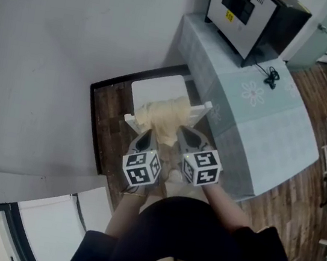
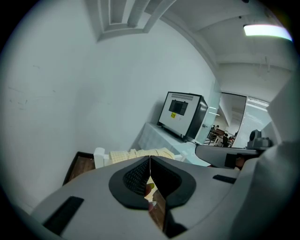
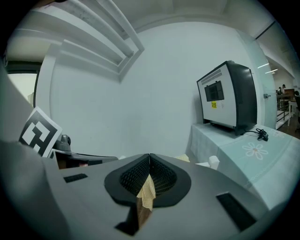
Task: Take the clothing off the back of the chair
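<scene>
Cream clothing (image 1: 165, 114) drapes the back of the white chair (image 1: 156, 89). Left gripper (image 1: 145, 136) and right gripper (image 1: 185, 134), jaws fully together and holding nothing, flank its near hanging end.

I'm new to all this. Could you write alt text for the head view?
Seen from above, a person holds the left gripper and right gripper, each topped by a marker cube, with their tips against pale yellow clothing draped over the back of a white chair. To the right stands a cloth-covered table with a boxy appliance.
</scene>
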